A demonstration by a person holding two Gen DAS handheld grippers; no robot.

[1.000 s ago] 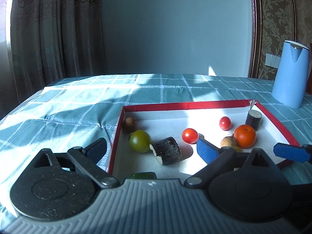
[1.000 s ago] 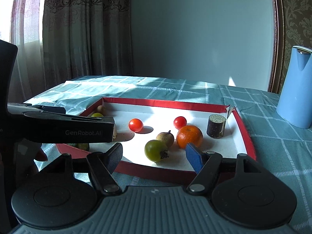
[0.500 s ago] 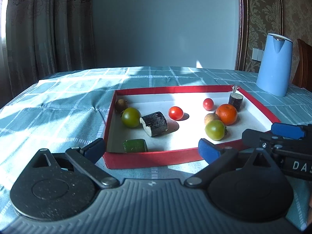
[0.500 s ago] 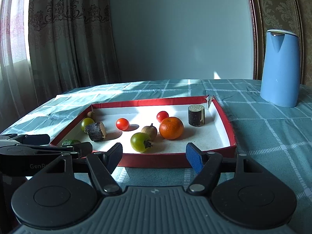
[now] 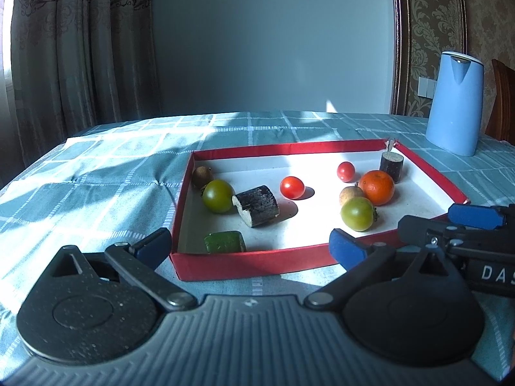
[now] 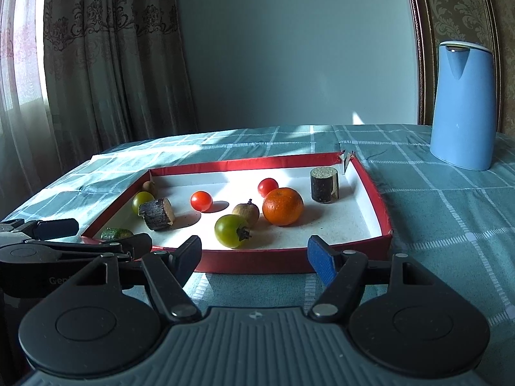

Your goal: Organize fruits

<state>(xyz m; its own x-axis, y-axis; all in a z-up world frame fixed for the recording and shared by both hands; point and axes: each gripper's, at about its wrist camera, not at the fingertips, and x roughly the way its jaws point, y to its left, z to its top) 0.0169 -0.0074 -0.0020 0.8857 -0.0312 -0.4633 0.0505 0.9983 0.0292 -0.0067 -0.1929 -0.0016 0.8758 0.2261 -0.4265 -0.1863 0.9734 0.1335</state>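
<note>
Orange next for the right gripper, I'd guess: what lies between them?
In the right wrist view, only the tray's red front wall and bare white floor separate the right gripper from the orange.

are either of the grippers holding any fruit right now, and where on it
Nothing is held. The left gripper and right gripper are both open and empty, short of the red tray; all the fruit lies inside it.

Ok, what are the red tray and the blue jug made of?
The red tray looks like matte cardboard: thin walls, torn far corner, white lining. The blue jug seems smooth plastic with a soft sheen, though coated metal is possible.
</note>
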